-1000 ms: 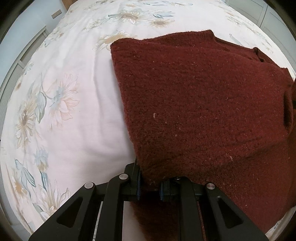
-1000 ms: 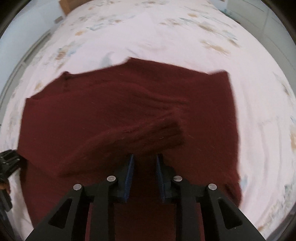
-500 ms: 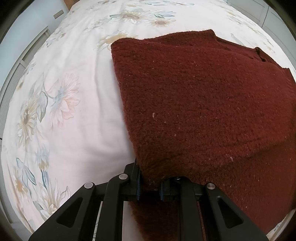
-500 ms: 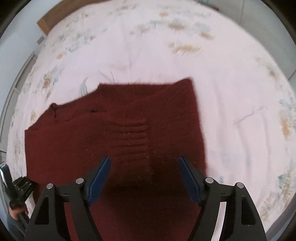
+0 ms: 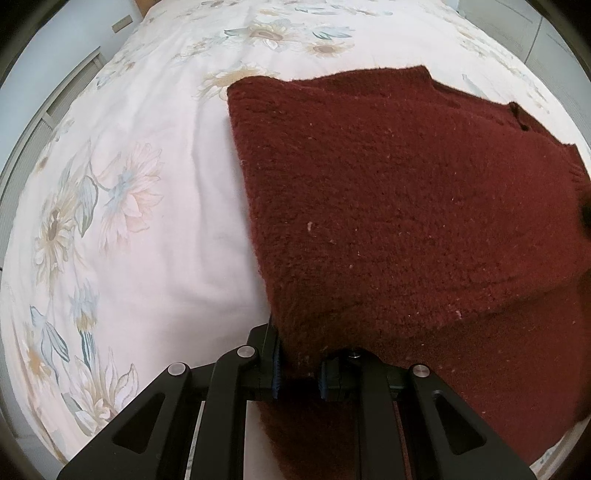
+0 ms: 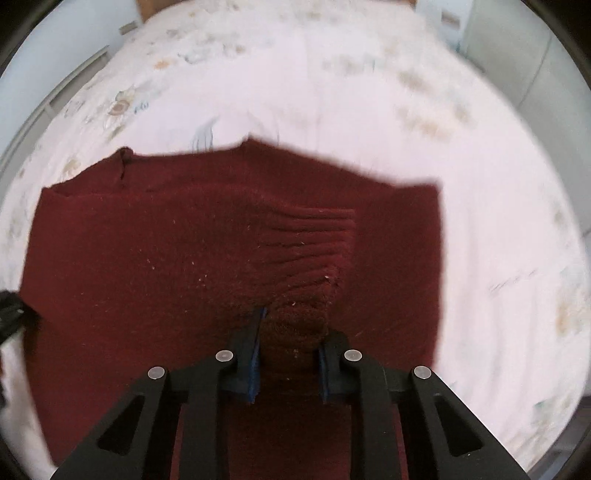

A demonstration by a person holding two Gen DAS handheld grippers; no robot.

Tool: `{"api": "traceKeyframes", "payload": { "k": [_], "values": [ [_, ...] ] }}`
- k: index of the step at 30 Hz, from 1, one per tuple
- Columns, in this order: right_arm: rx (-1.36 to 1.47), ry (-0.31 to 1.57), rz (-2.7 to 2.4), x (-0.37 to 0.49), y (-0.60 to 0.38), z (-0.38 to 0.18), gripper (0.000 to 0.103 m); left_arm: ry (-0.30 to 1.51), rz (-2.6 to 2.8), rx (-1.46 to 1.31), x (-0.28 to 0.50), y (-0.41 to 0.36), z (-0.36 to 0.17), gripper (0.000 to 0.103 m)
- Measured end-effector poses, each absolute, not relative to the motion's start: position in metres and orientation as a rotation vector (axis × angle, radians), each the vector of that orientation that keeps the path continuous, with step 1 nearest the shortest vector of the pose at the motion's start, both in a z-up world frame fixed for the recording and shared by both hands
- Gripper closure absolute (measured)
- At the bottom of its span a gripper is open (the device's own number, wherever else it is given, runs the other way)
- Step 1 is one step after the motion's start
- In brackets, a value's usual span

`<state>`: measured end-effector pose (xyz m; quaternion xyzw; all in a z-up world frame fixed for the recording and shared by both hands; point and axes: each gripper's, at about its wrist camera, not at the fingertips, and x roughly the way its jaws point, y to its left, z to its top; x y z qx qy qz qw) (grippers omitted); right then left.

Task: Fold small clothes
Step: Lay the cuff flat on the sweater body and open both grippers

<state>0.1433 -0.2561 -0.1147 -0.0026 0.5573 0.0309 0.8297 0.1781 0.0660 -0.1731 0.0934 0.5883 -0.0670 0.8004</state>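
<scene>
A dark red knitted sweater lies on a white flowered bed sheet. My left gripper is shut on the sweater's near left edge, with the fabric pinched between the blue pads. In the right wrist view the sweater lies spread, with a sleeve folded across it. My right gripper is shut on the ribbed sleeve cuff. The left gripper's tip shows at the far left edge of that view.
The bed sheet spreads wide around the sweater. A wall and a window frame run along the left. White cabinet doors stand at the far right. A wooden headboard edge is at the top.
My right gripper opened wide over the sweater half a second ago, and has now closed on the sleeve cuff. The left gripper has kept its hold and has hardly moved.
</scene>
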Motion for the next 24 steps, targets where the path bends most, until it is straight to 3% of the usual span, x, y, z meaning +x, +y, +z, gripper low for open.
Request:
{"api": "traceKeyframes", "payload": {
  "k": [6, 8, 10, 12, 14, 15, 20, 21, 22, 23, 24],
  "values": [
    [-0.080, 1.210, 0.041, 0.138, -0.253, -0.144, 0.078, 1.252, -0.136, 0.241, 0.174, 0.062, -0.177, 0.089],
    [-0.048, 1.193, 0.026, 0.135, -0.259, -0.150, 0.071, 1.252, -0.128, 0.244, 0.176, 0.063, -0.177, 0.089],
    [0.000, 1.185, -0.002, 0.132, -0.268, -0.146, 0.049, 1.252, -0.122, 0.237, 0.177, 0.064, -0.178, 0.089],
    [0.033, 1.181, -0.016, 0.127, -0.277, -0.139, 0.039, 1.252, -0.116, 0.238, 0.178, 0.066, -0.177, 0.087],
    [0.075, 1.168, -0.010, 0.119, -0.287, -0.125, 0.032, 1.262, -0.101, 0.244, 0.179, 0.068, -0.175, 0.077],
    [0.101, 1.155, -0.006, 0.115, -0.291, -0.118, 0.022, 1.272, -0.085, 0.242, 0.179, 0.069, -0.173, 0.074],
    [0.142, 1.089, 0.021, 0.097, -0.292, -0.089, 0.014, 1.241, -0.080, 0.177, 0.168, 0.077, -0.140, 0.033],
    [0.139, 1.076, 0.032, 0.094, -0.288, -0.084, 0.005, 1.230, -0.088, 0.169, 0.167, 0.076, -0.132, 0.029],
    [0.136, 1.065, 0.043, 0.096, -0.282, -0.080, 0.000, 1.218, -0.098, 0.162, 0.164, 0.074, -0.125, 0.018],
    [0.131, 1.051, 0.054, 0.095, -0.278, -0.077, 0.000, 1.200, -0.116, 0.150, 0.161, 0.072, -0.116, 0.007],
    [0.123, 1.041, 0.063, 0.092, -0.273, -0.075, 0.000, 1.176, -0.140, 0.133, 0.159, 0.068, -0.107, 0.003]
  ]
}}
